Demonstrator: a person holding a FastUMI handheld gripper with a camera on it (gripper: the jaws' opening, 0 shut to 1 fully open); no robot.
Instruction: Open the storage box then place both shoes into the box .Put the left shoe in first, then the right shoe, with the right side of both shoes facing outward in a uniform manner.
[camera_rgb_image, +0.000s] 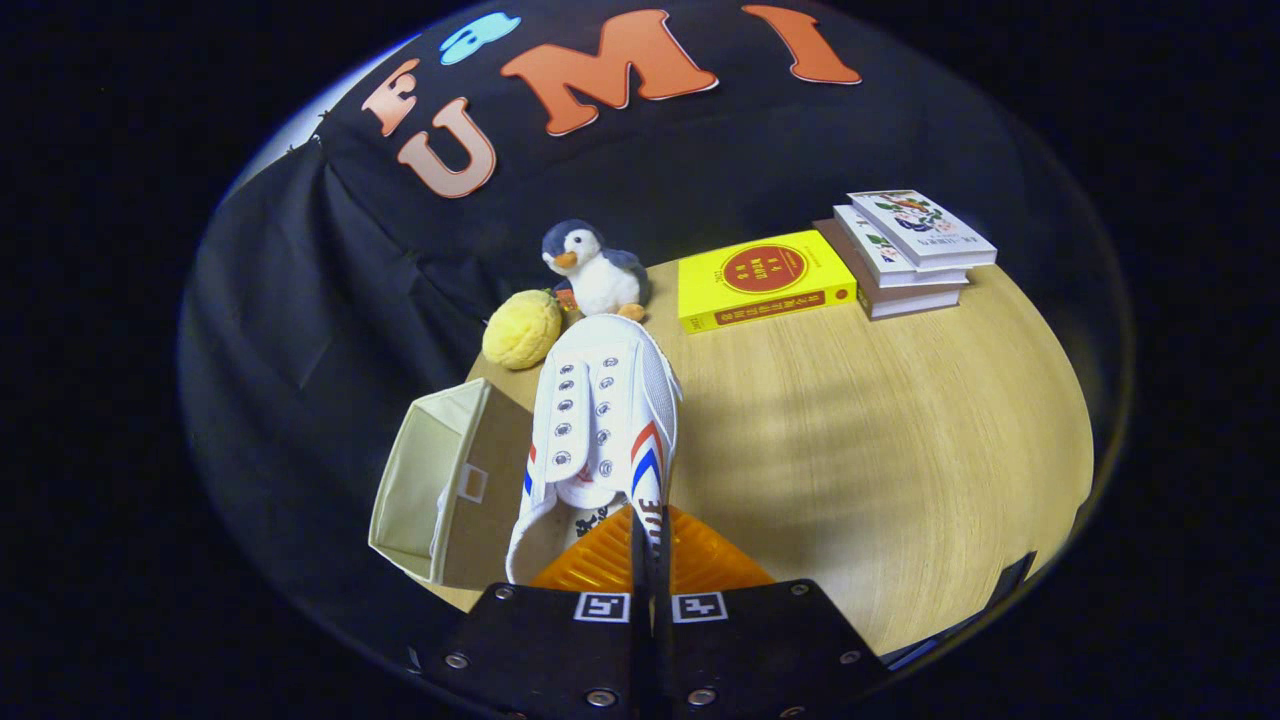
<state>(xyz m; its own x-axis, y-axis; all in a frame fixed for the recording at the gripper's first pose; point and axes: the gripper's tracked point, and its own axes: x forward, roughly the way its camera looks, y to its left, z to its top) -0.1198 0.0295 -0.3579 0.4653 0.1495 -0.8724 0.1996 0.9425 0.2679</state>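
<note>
Shoe (600, 420), white with red and blue stripes, stands at lower centre, its side wall clamped between the gripper (650, 535) fingers, which are pressed together on it. Box (440, 490), beige fabric, lies tipped at lower left, touching the shoe. Beyond, at upper centre: yellow ball (522, 328), penguin (595, 270), yellow book (762, 280), book stack (910, 255) on the table (900, 430).

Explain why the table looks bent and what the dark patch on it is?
Gripper view: the fisheye lens bows the wooden table into a curve; the dark patch is a soft shadow beside the white sneaker, which the tool is shut on. The books stay sharp, without glare.
</note>
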